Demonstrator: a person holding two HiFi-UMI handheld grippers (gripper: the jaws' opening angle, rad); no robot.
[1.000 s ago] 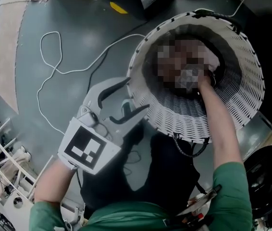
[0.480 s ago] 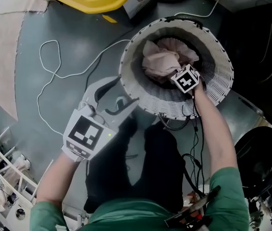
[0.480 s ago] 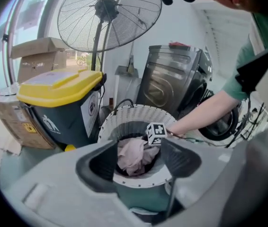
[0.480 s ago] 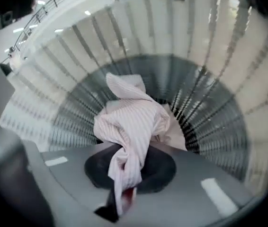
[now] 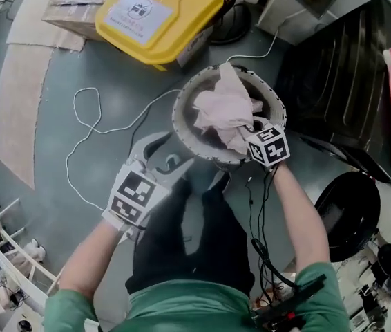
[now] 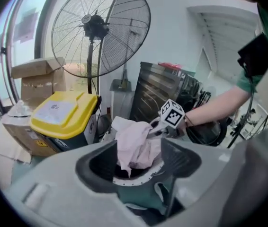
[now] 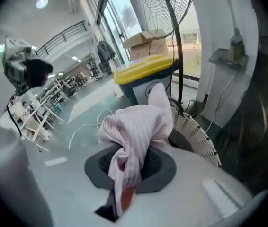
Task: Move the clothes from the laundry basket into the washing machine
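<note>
The white wicker laundry basket (image 5: 182, 126) stands on the grey floor in front of me. A pale pink striped cloth (image 5: 226, 109) hangs out over its rim, pulled up by my right gripper (image 5: 249, 139), which is shut on it. In the right gripper view the cloth (image 7: 138, 126) bunches between the closed jaws of that gripper (image 7: 129, 171). My left gripper (image 5: 170, 154) hovers at the basket's left side, open and empty; its view looks past its spread fingers (image 6: 181, 160) at the cloth (image 6: 134, 145). A dark round machine opening (image 5: 347, 213) lies to the right.
A yellow-lidded bin (image 5: 157, 12) and cardboard boxes stand behind the basket. A black ribbed cabinet (image 5: 334, 68) is at the right. A white cable (image 5: 88, 130) loops over the floor on the left. A tall standing fan (image 6: 101, 30) rises behind the bin.
My right gripper has come up out of the basket with the pink cloth in its jaws. The left gripper has risen too, still open. The basket now looks smaller and farther below.
</note>
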